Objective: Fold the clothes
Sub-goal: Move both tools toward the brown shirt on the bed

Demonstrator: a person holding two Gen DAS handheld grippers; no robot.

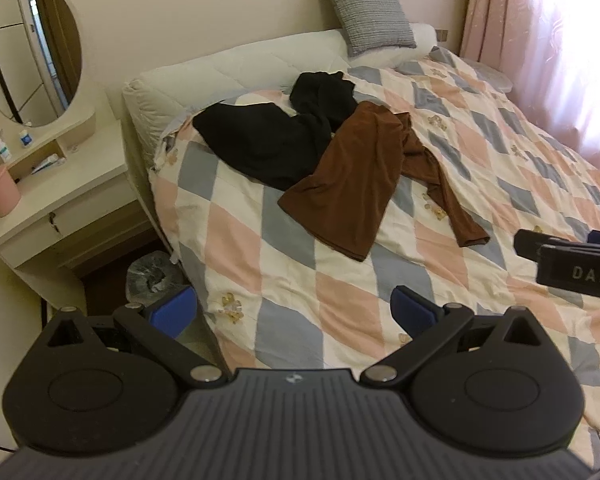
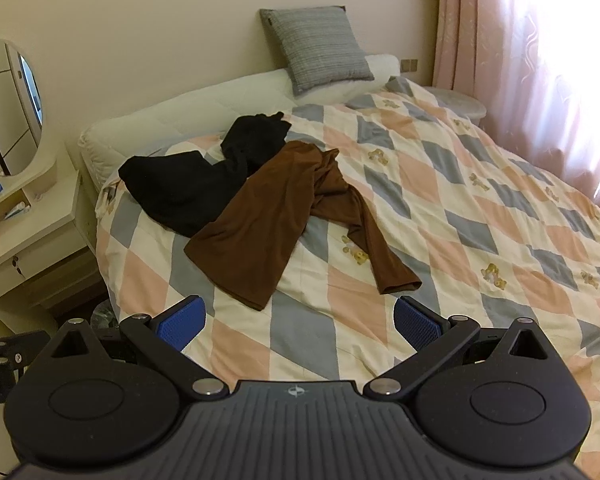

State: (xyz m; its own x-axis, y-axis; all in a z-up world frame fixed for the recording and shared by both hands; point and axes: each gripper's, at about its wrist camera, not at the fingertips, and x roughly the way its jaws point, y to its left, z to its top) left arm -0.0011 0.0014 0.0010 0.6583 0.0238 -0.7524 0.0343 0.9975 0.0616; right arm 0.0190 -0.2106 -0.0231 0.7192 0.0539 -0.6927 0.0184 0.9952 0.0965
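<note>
You held the left gripper point(image 1: 294, 314) over the near edge of the bed, its blue-padded fingers point(image 1: 172, 312) spread wide with nothing between them. Your right gripper point(image 2: 298, 322) was just as wide and just as empty. The brown long-sleeved top point(image 2: 260, 216) lay crumpled on the checked quilt point(image 2: 480, 200), at about twelve o'clock from the right gripper and well apart from it, one sleeve trailing toward four o'clock. Its upper edge overlapped the black garment point(image 2: 184, 188), which sprawled toward ten o'clock, close to the white headboard point(image 2: 204, 100). A grey cushion point(image 2: 320, 48) leaned against the wall beyond.
</note>
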